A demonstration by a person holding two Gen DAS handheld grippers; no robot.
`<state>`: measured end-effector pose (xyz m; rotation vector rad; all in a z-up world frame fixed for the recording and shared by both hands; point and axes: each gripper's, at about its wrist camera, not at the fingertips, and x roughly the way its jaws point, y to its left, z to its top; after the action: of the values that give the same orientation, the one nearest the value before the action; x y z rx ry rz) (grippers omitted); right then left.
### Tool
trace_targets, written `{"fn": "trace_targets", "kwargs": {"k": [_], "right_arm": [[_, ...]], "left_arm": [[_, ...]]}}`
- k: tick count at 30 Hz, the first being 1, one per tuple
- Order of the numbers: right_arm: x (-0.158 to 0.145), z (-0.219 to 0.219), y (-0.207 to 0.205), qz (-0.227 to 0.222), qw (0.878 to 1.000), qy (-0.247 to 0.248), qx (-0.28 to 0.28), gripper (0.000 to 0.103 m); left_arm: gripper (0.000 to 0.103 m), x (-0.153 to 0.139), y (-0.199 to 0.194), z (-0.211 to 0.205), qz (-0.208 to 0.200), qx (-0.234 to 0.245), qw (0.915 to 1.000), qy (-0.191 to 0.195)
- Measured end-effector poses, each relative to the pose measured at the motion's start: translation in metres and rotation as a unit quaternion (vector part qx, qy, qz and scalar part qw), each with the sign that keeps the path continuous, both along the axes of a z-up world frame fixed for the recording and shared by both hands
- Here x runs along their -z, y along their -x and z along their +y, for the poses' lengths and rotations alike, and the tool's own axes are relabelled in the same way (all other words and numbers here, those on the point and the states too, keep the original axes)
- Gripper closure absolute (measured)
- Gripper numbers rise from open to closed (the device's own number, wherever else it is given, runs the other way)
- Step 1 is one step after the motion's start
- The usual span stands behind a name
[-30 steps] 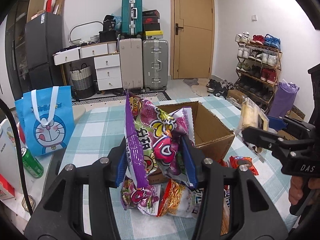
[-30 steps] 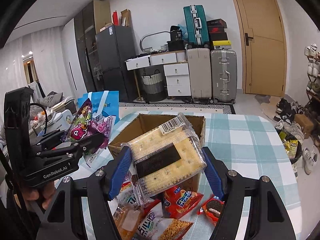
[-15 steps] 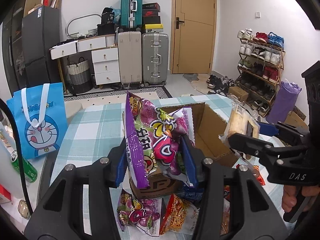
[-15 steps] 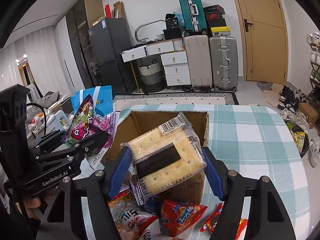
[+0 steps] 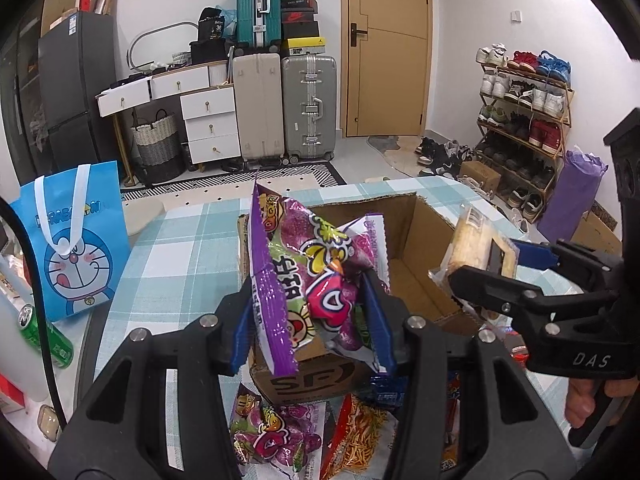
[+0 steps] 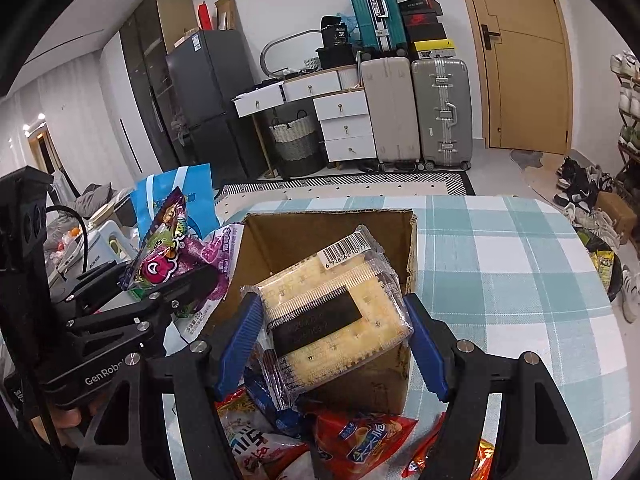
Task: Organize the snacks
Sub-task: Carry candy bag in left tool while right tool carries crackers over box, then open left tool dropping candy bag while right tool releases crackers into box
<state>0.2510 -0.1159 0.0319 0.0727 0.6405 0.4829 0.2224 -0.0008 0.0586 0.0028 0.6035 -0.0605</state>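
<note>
My two tongs each clench one snack – left tongs (image 5: 308, 312) the purple candy bag (image 5: 308, 272), right tongs (image 6: 334, 336) the cracker pack (image 6: 336, 308) – both now nearer the one cardboard box (image 6: 328, 232).

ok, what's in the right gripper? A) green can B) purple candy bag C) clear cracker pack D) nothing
C: the right gripper is closed on the cracker pack at the box; the purple bag is in the left gripper.
</note>
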Motion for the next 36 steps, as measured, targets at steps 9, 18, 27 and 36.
{"fn": "trace_targets", "kwargs": {"k": [9, 18, 27, 36], "right_arm": [[-0.041, 0.001, 0.002, -0.007, 0.997, 0.072, -0.032, 0.032], [-0.028, 0.009, -0.025, 0.032, 0.994, 0.089, -0.046, 0.032], [-0.033, 0.012, -0.016, 0.010, 0.994, 0.098, -0.049, 0.012], [-0.093, -0.003, 0.008, 0.002, 0.988, 0.144, -0.060, 0.001]], "left_arm": [[0.057, -0.005, 0.003, 0.003, -0.004, 0.012, 0.9999, -0.005], [0.057, -0.007, 0.000, -0.001, 0.009, 0.011, 0.9999, -0.006], [0.016, -0.011, 0.001, -0.004, 0.012, -0.003, 0.9999, -0.011], [0.000, -0.028, 0.023, -0.009, 0.000, 0.005, 0.9999, -0.014]]}}
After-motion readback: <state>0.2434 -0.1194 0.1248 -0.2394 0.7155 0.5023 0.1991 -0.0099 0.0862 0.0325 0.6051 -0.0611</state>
